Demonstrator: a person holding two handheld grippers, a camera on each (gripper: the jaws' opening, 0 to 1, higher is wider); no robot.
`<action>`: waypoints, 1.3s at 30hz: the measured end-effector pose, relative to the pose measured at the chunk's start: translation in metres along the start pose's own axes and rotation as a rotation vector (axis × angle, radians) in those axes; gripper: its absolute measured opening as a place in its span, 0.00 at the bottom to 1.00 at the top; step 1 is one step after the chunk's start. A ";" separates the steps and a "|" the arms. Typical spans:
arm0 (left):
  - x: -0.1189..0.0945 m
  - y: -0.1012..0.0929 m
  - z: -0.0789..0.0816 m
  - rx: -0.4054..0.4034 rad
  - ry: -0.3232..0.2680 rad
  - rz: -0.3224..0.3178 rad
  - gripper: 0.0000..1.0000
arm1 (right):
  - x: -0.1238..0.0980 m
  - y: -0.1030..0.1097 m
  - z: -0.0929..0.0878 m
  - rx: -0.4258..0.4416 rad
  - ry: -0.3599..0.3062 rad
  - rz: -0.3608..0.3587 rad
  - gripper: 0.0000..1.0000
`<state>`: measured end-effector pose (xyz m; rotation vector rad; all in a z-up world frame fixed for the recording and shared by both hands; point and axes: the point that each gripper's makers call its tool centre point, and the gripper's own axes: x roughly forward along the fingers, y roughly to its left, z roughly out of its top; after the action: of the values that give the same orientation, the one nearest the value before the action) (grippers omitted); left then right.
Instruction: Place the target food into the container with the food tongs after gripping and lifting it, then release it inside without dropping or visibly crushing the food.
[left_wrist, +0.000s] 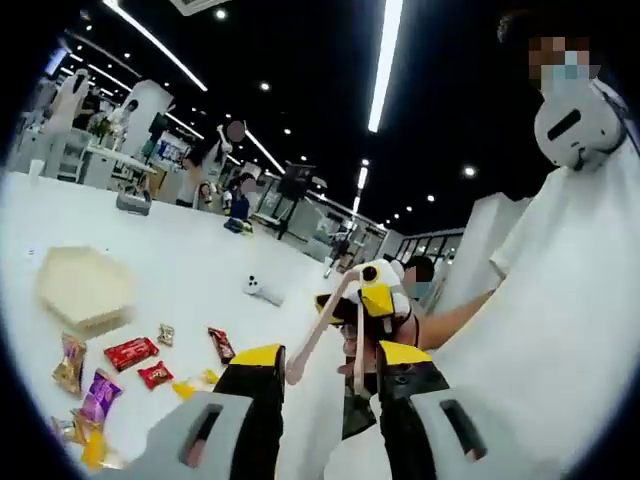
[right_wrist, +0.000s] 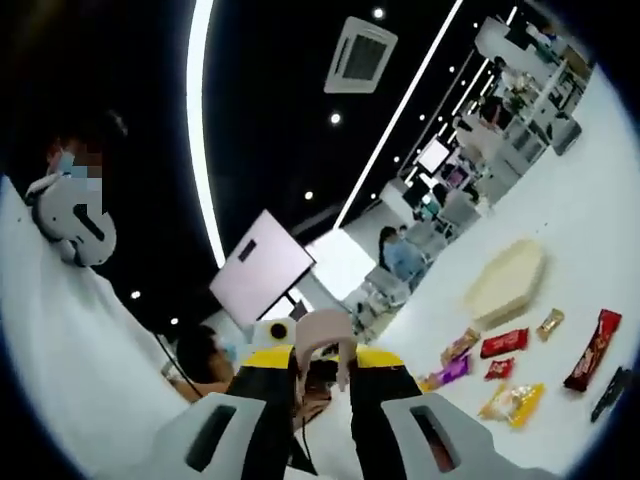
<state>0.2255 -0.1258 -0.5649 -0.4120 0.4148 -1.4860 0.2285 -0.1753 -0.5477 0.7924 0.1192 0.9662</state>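
Pale pink food tongs (left_wrist: 322, 328) hang in the air between both grippers. Their joined end (right_wrist: 325, 328) sits between the jaws of my right gripper (right_wrist: 324, 358), which is shut on it. That right gripper (left_wrist: 378, 295) faces me in the left gripper view. My left gripper (left_wrist: 332, 355) is open, its jaws wide on either side of the tongs' two arms. A beige hexagonal container (left_wrist: 85, 288) (right_wrist: 505, 280) lies on the white table (left_wrist: 190, 260). Beside it lie several wrapped snacks: a red packet (left_wrist: 131, 352) (right_wrist: 503, 342), a purple one (left_wrist: 100, 395) (right_wrist: 452, 370) and a yellow one (right_wrist: 515, 400).
A person in a white garment (left_wrist: 570, 330) stands close behind the grippers. A small white object (left_wrist: 262, 290) lies on the table beyond the snacks. A long red bar (right_wrist: 592, 350) and a dark packet (right_wrist: 610, 392) lie at the table's near side. Desks and people fill the background.
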 end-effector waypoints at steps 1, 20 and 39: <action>-0.002 -0.001 0.000 0.001 -0.005 -0.008 0.36 | -0.001 0.000 0.002 0.011 -0.013 0.003 0.19; 0.001 -0.019 -0.004 -0.133 -0.004 -0.091 0.19 | 0.009 0.018 0.003 0.059 -0.051 0.056 0.18; 0.018 -0.021 -0.003 -0.189 0.010 -0.130 0.17 | 0.018 0.019 0.003 -0.028 0.108 0.139 0.20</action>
<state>0.2069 -0.1449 -0.5572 -0.5901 0.5476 -1.5809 0.2272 -0.1575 -0.5287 0.7299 0.1453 1.1404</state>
